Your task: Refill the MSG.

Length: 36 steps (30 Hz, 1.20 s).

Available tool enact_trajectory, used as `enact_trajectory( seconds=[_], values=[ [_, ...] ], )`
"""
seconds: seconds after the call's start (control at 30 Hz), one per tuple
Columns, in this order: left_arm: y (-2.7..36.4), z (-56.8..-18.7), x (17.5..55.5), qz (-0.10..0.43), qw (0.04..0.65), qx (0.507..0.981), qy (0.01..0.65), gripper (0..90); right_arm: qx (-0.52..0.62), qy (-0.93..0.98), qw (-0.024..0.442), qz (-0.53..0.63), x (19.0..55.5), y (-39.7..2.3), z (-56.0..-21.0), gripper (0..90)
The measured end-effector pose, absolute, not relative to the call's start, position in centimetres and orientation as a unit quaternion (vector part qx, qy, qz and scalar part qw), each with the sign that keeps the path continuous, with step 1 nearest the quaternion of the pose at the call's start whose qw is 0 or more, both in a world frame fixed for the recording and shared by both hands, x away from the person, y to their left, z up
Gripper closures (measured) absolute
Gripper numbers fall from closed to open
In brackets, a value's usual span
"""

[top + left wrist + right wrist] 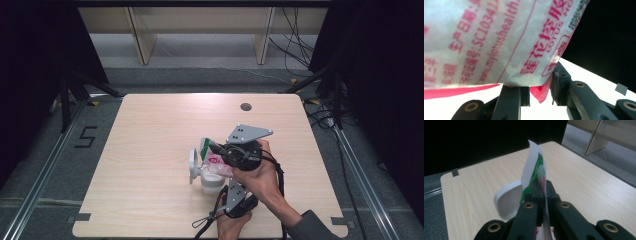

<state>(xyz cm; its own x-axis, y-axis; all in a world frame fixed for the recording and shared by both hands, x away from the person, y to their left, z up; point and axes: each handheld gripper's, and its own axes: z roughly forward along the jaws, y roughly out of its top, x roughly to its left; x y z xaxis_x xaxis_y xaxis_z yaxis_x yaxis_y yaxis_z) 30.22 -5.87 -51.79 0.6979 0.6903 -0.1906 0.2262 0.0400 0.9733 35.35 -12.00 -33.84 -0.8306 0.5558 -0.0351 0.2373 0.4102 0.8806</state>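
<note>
Two grippers hold one bag (215,161) above a white tub (210,183): right gripper (541,192) fingers clamped on its top edge, left gripper (540,86) fingers pinching its bottom corner. Keep the bag over the tub, near the desk (150,130) middle.

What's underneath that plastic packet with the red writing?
Under the packet stands a white container on the table, its hinged lid flipped open beside it. The packet and grippers cover its mouth, so its contents cannot be seen.
</note>
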Motion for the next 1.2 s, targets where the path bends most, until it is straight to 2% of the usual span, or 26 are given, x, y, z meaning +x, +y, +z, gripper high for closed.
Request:
enact_trajectory(
  seconds=[0.33,0.37,0.4,0.7,1.03,1.2],
  values=[
    [-5.1,-52.1,29.7,0.193,0.615,0.679,0.351,65.9,0.240,0.805,0.157,0.520,34.9,-13.6,-33.9,90.0],
    [-5.0,-52.1,29.6,0.196,0.610,0.683,0.352,64.7,0.244,0.800,0.145,0.528,34.8,-13.7,-34.0,90.0],
    [-4.9,-52.0,29.6,0.195,0.609,0.683,0.354,63.4,0.245,0.796,0.156,0.531,34.7,-14.1,-34.0,90.0],
    [-3.7,-51.9,29.3,0.178,0.594,0.694,0.366,52.2,0.275,0.761,0.134,0.572,34.4,-16.0,-34.3,90.0],
    [-2.7,-51.1,29.0,0.178,0.580,0.700,0.376,45.3,0.288,0.720,0.111,0.621,34.1,-17.3,-34.7,90.0],
    [-2.6,-51.1,28.8,0.171,0.559,0.719,0.375,39.4,0.298,0.707,0.110,0.632,33.9,-18.2,-35.2,90.0]
  ],
)
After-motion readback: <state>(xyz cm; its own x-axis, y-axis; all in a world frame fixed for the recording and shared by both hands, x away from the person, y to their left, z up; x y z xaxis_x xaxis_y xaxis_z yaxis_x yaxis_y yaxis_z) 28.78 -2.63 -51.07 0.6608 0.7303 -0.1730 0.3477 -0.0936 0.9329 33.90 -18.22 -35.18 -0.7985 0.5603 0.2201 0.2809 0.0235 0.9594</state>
